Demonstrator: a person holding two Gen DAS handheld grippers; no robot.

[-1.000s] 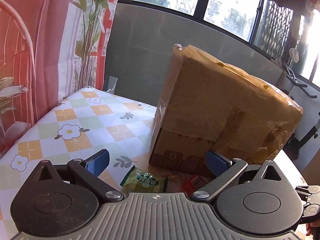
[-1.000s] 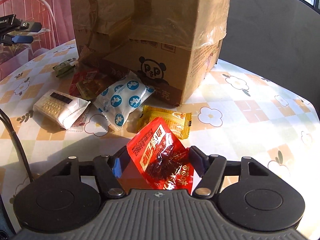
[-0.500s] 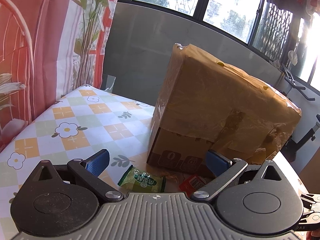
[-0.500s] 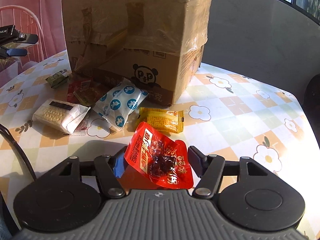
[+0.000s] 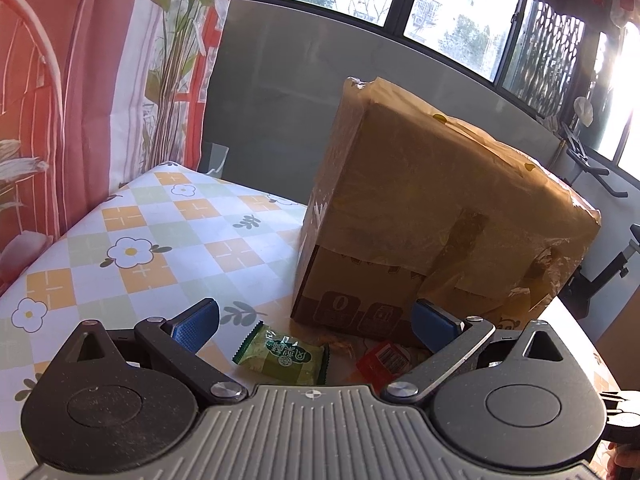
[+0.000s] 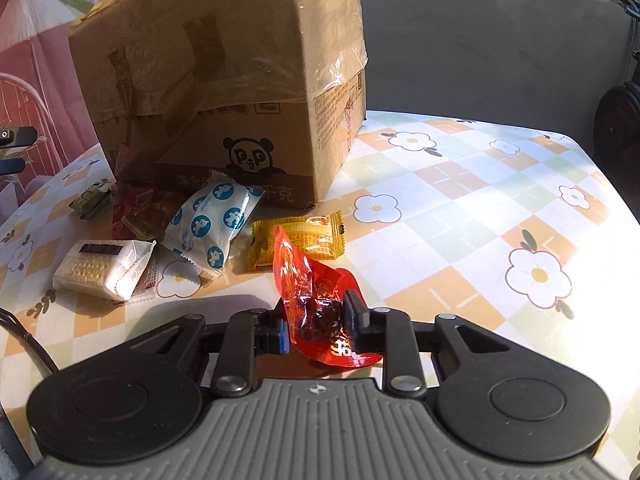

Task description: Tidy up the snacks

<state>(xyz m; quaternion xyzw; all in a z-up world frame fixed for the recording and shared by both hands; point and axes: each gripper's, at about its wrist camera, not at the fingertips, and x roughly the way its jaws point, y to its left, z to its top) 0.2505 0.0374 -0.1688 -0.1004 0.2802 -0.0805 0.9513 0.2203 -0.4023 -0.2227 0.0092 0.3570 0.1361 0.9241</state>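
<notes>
Right wrist view, lower centre: your right gripper (image 6: 316, 326) is closing on the red packet (image 6: 310, 288), light, crinkly, slippery film; left gripper (image 5: 316, 322) gapes empty.

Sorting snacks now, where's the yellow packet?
Right wrist view: the yellow packet lies on the table near the cardboard box, right of the white blue-dotted packet.

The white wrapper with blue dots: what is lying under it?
The white blue-dotted wrapper leans on the cardboard box and overlaps a brownish snack packet and a clear serrated wrapper. Anything else beneath is hidden.
</notes>
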